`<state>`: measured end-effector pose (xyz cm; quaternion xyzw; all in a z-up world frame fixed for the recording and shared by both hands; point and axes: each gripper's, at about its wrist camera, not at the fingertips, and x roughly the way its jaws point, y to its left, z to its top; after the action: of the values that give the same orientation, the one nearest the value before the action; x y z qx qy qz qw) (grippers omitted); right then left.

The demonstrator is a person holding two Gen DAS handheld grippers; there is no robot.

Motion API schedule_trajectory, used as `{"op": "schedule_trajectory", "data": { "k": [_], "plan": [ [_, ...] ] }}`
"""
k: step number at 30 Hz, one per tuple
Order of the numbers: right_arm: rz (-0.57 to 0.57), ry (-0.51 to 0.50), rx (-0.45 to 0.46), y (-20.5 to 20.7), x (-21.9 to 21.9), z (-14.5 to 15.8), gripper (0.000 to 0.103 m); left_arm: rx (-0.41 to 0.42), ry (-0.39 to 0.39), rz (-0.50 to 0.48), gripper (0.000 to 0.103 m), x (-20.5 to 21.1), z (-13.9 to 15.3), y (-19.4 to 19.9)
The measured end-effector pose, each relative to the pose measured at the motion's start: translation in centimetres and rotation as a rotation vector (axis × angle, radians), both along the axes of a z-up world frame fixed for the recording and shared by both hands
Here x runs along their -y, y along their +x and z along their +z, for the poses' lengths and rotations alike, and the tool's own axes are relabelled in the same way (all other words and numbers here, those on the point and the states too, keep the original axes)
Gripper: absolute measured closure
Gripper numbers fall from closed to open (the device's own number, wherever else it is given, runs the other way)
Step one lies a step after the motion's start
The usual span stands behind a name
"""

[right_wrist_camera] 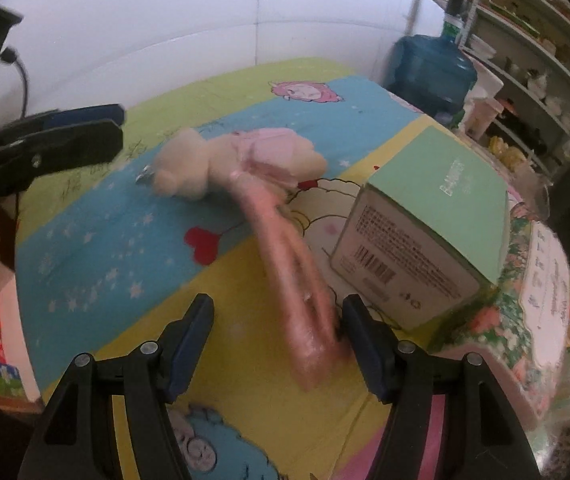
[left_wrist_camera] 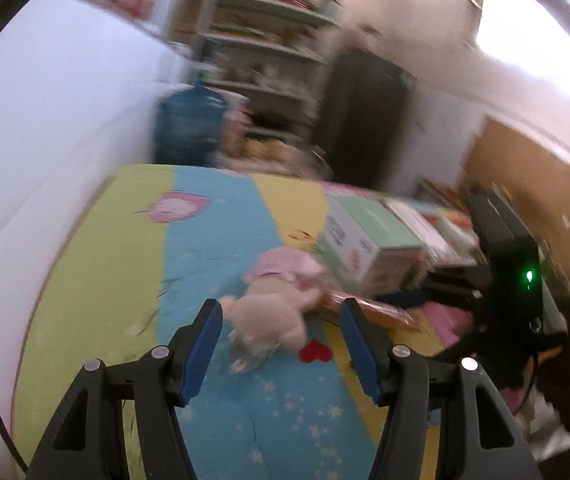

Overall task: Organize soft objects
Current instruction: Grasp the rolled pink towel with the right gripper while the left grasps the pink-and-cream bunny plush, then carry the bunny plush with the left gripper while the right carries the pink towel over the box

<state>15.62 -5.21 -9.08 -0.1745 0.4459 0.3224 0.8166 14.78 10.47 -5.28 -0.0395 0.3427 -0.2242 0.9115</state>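
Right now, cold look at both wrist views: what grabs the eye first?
The cream plush toy in a pink dress, lying on the bright striped play mat at centre. Next, the long pink wrapped item that runs from the plush toward the right gripper, whose jaws stand open around its near end. The green-topped box sits just right of it.

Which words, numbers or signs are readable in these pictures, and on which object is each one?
Nothing reads for certain.
Green and white box: pale word on the green top, fine print, a barcode and a short mark on the white side; all too blurred.
Floral sheet: printed lines, blurred.
Play mat: drawings, scribbles, no readable words.
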Motion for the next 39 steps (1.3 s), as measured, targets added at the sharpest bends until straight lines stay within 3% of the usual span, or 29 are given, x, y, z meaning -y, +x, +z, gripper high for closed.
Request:
{"op": "schedule_trajectory", "data": {
  "k": [2, 4, 7, 14, 17, 24, 30, 39],
  "plan": [
    [-0.017, 0.026, 0.000, 0.2, 0.3, 0.0, 0.041, -0.016, 0.073, -0.089, 0.042, 1.3, -0.3, 1.6],
    [-0.054, 0.050, 0.003, 0.4, 1.0, 0.3, 0.078, -0.013, 0.130, -0.135, 0.042, 2.3, -0.7, 2.3],
    [-0.093, 0.092, -0.028, 0.2, 2.0, 0.6, 0.086, -0.006, 0.182, -0.177, 0.042, 3.5, -1.2, 3.5],
    [-0.156, 0.189, -0.067, -2.0, 4.4, 1.1, 0.088, -0.067, 0.247, -0.160, 0.042, 4.4, -3.3, 6.0],
    [-0.197, 0.232, -0.075, -3.0, 5.4, 1.3, 0.088, -0.113, 0.261, -0.146, 0.053, 4.6, -4.3, 6.7],
    [-0.282, 0.340, -0.078, -5.6, 7.5, 1.9, 0.088, -0.054, 0.232, -0.073, 0.058, 4.0, -3.3, 5.3],
    [-0.322, 0.402, -0.051, -7.8, 9.0, 3.1, 0.088, 0.000, 0.221, 0.070, 0.058, 4.4, -1.1, 1.8],
    [-0.348, 0.419, 0.018, -9.6, 10.6, 4.6, 0.088, 0.074, 0.143, 0.208, 0.058, 6.1, 1.7, -3.2]
  ]
}}
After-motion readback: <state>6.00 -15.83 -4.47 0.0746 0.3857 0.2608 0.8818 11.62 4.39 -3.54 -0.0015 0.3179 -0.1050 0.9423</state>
